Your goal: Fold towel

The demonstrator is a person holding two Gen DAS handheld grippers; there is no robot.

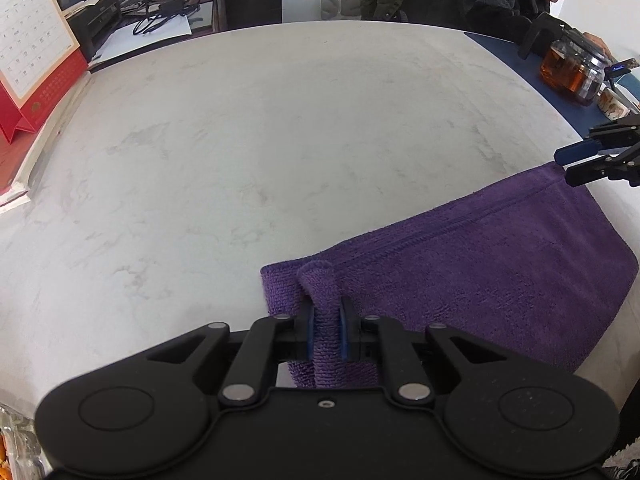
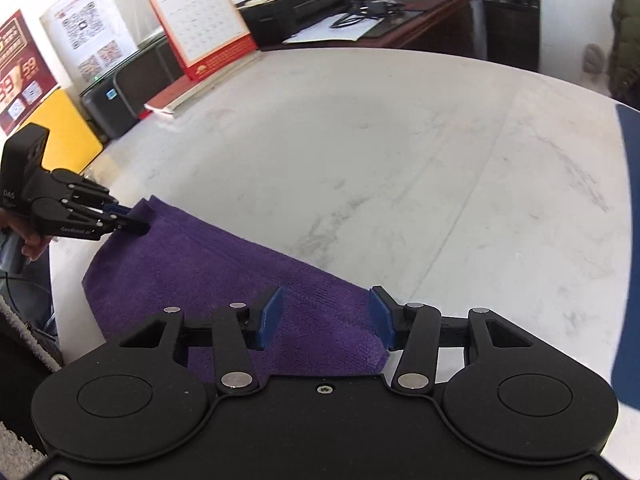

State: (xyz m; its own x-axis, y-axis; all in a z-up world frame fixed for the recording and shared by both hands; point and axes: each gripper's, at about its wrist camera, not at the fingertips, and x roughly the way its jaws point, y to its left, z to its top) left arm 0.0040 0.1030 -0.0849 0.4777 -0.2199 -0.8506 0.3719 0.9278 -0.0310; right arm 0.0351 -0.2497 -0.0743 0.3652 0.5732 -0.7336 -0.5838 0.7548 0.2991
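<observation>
left gripper [image 1: 325,330] — jaws clenched on a pinched corner of the purple towel [image 1: 480,264], bottom centre | right gripper [image 2: 326,320] — jaws released, straddling the towel's other near corner | towel flat on the table [image 1: 280,120], lower right | advice: probably close right squarely before lifting both corners evenly

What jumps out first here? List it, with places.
The purple towel lies along the near edge of the marble table. The left gripper pinches a raised fold at one end; the right gripper is open over the other.
</observation>
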